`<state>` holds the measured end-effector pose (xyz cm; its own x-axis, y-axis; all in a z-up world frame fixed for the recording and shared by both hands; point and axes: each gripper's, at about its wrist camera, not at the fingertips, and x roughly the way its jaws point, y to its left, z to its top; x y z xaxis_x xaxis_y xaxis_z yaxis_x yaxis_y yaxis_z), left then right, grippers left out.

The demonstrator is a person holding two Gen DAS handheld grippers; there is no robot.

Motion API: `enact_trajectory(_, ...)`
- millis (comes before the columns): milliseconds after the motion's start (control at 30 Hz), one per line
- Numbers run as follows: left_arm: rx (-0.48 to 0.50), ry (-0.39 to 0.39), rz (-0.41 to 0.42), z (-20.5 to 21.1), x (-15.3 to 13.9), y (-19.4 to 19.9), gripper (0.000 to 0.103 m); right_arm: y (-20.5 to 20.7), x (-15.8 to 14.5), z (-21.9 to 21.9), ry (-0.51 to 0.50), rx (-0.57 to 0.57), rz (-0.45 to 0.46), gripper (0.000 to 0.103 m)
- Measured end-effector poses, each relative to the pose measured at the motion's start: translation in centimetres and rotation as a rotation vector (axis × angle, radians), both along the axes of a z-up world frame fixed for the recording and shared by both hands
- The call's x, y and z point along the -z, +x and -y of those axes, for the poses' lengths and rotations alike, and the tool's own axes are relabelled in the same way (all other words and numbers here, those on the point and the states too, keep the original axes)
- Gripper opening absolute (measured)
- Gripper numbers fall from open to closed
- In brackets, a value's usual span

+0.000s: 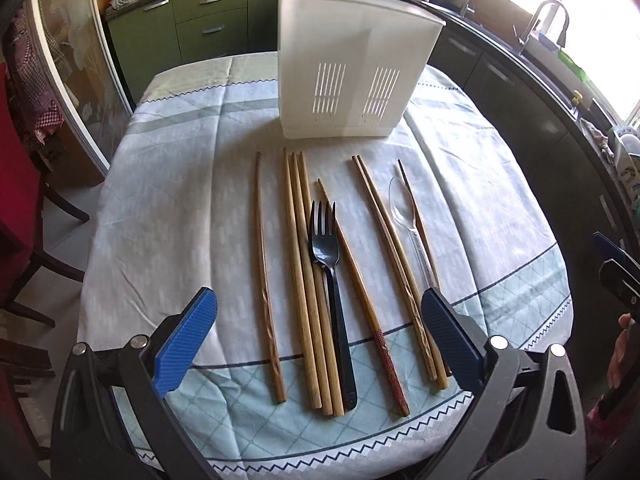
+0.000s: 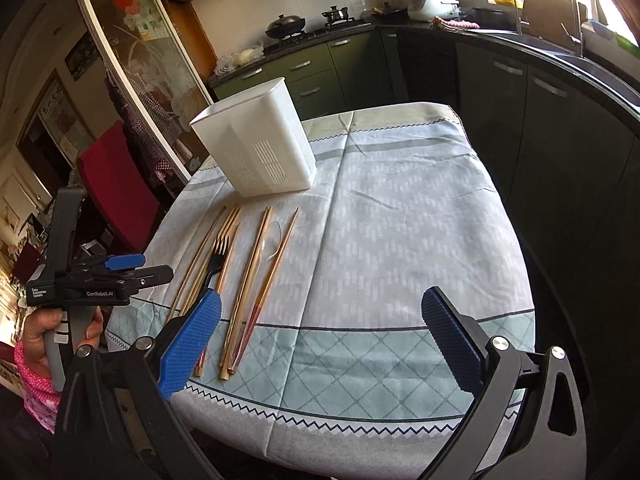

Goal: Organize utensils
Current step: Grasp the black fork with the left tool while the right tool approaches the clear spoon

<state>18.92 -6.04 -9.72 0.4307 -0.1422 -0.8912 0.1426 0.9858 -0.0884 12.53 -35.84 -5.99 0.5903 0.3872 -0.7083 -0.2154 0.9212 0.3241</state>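
On the counter, covered by a pale blue-and-white patterned cloth, the utensils lie in a row running from the near edge toward the far edge, in front of a tall white plastic utensil holder with slotted vents standing upright near the far edge. From left to right: a single dark carved wooden chopstick lying apart, then a tight bundle of three plain light wooden chopsticks, a black plastic fork with its tines toward the holder, resting against that bundle, a brown chopstick with a red patterned handle angled beside the fork, a pair of carved light wooden chopsticks, and a clear plastic spoon overlapping one dark thin chopstick. The left tool hovers above the near edge with its blue-padded fingers spread wide, holding nothing. The right tool, above the near right part of the counter, is likewise spread wide and empty.
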Motion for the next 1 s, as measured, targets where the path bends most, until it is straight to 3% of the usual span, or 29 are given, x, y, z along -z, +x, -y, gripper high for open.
enact_trajectory(67,0.007,-0.004,-0.049,0.6,0.6,1.0,0.091,0.1,0.4,0.0,-0.006,0.001,-0.009,0.099)
enact_trajectory(133,0.017,0.003,-0.101,1.4,1.3,1.7,0.075,0.2,0.8,0.1,-0.005,-0.001,-0.023,0.099)
enact_trajectory(267,0.017,0.035,-0.148,2.4,2.1,2.5,0.068,0.5,1.3,0.0,-0.010,-0.004,-0.043,0.099)
enact_trajectory(400,0.006,0.024,-0.210,2.8,2.8,3.1,0.036,0.6,1.5,-0.1,-0.012,-0.013,-0.045,0.099)
enact_trajectory(533,-0.011,0.049,-0.239,2.9,3.6,3.9,0.019,0.6,1.5,-0.3,-0.012,-0.018,-0.039,0.099)
enact_trajectory(1000,0.018,0.080,-0.288,4.0,4.7,4.8,0.015,3.4,1.3,-2.8,-0.071,-0.076,-0.060,0.099)
